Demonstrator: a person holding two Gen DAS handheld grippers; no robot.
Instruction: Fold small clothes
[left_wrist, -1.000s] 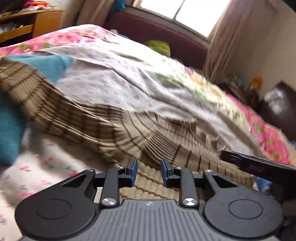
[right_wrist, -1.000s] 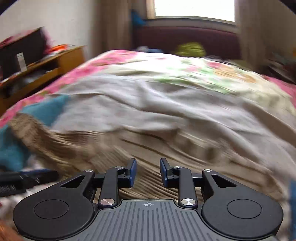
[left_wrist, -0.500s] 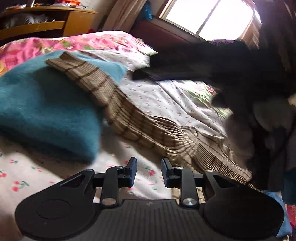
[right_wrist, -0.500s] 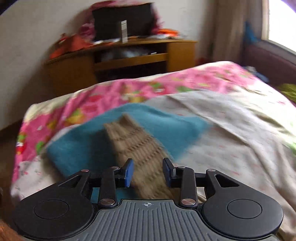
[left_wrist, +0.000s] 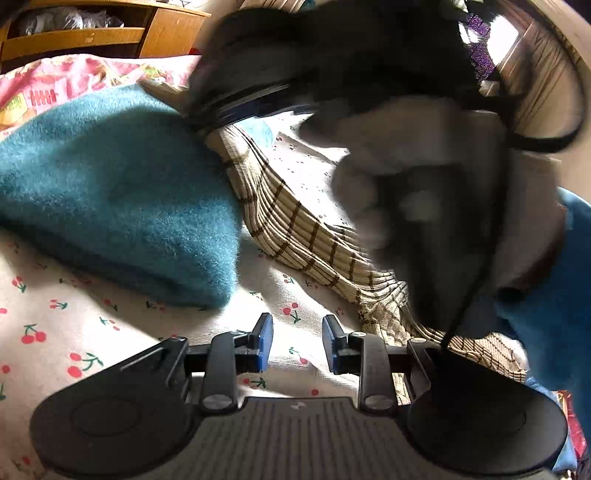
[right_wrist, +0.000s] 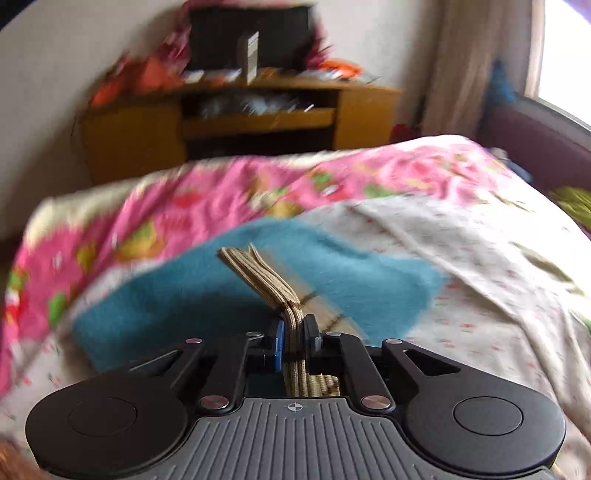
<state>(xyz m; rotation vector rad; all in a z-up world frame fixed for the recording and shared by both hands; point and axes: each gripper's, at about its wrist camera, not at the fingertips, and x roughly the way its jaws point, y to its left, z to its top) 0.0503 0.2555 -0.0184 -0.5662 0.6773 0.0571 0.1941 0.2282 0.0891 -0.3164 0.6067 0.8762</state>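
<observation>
Left wrist view: teal knit garment (left_wrist: 110, 192) at left on cherry-print sheet (left_wrist: 74, 332), bare sheet open below it. Left gripper (left_wrist: 297, 345) over that bare patch, jaws narrowly apart, nothing between. Beige striped ribbed garment (left_wrist: 295, 229) running diagonally from teal knit's edge down to lower right. Right gripper's body and gloved hand (left_wrist: 424, 177) blurred, filling right half.

Right wrist view: wooden shelf unit (right_wrist: 240, 122) beyond bed's far left edge. Pink floral quilt (right_wrist: 221, 184) across far side. Right gripper (right_wrist: 293, 341) jaws just clamped onto bunched end of striped garment, ribbed folds upright between pads, above teal knit. Open sheet at right.
</observation>
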